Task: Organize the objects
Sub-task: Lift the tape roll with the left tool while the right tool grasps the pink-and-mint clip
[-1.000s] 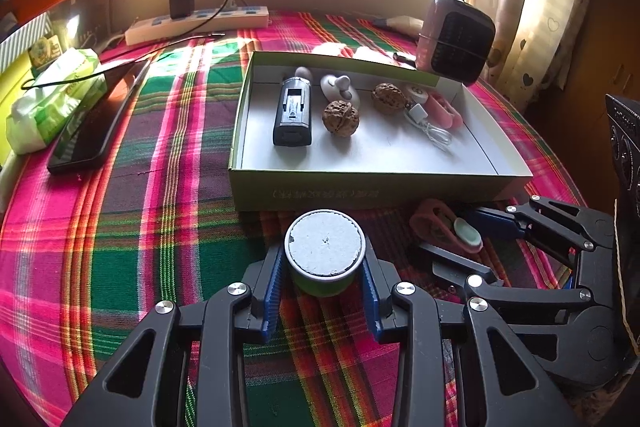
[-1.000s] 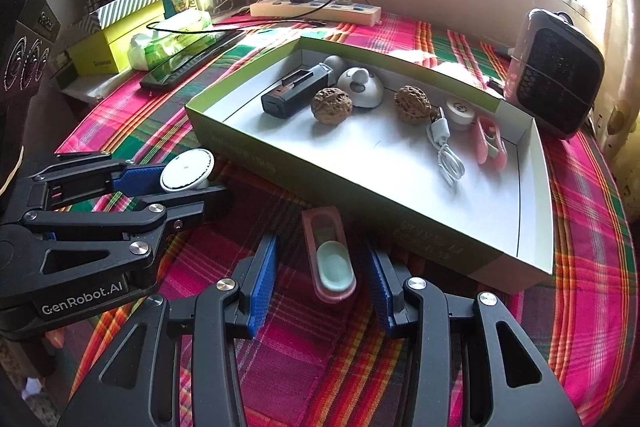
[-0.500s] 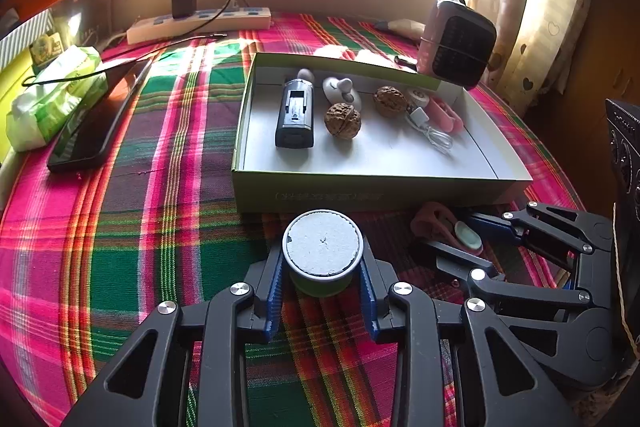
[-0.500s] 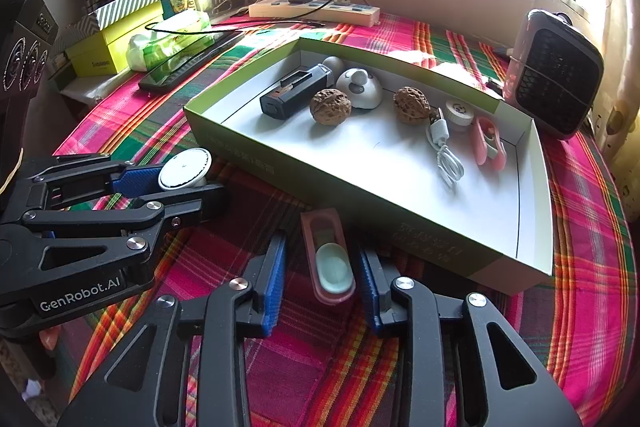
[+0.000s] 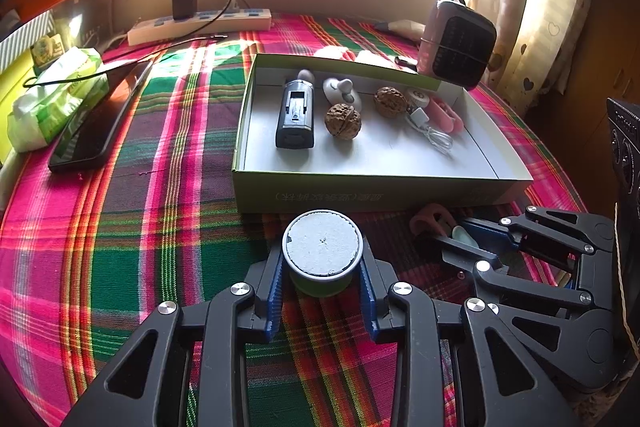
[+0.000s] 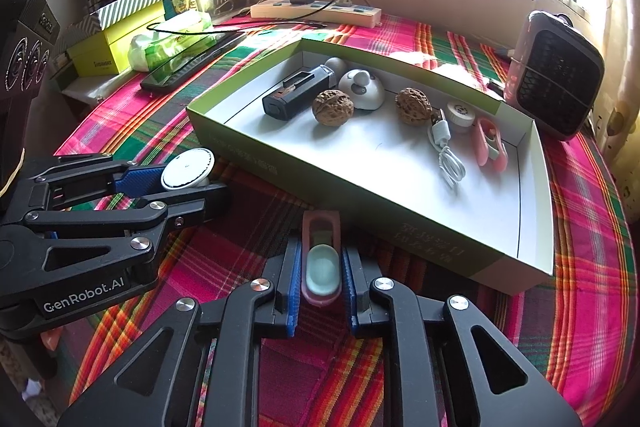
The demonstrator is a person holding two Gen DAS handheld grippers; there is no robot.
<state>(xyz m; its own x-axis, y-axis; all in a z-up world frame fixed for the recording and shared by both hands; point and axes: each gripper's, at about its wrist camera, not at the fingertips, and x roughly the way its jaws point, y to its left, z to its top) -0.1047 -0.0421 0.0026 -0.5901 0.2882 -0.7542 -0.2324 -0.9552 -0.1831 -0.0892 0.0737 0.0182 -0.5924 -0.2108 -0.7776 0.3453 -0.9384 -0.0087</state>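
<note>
We are pinching the pink oblong clip (image 6: 321,259) in our just-closing right claw (image 6: 321,281), long axis pointing at the shallow green cardboard box (image 6: 256,163); our left claw (image 5: 322,277) is gripping the round green tin (image 5: 322,253) just before it.

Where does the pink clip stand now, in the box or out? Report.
Out. The pink clip lies on the tablecloth before the box, between the right tool pads.

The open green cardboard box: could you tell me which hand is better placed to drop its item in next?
Right, probably: its tongs grip the pink clip just beside the box's near wall.
</note>
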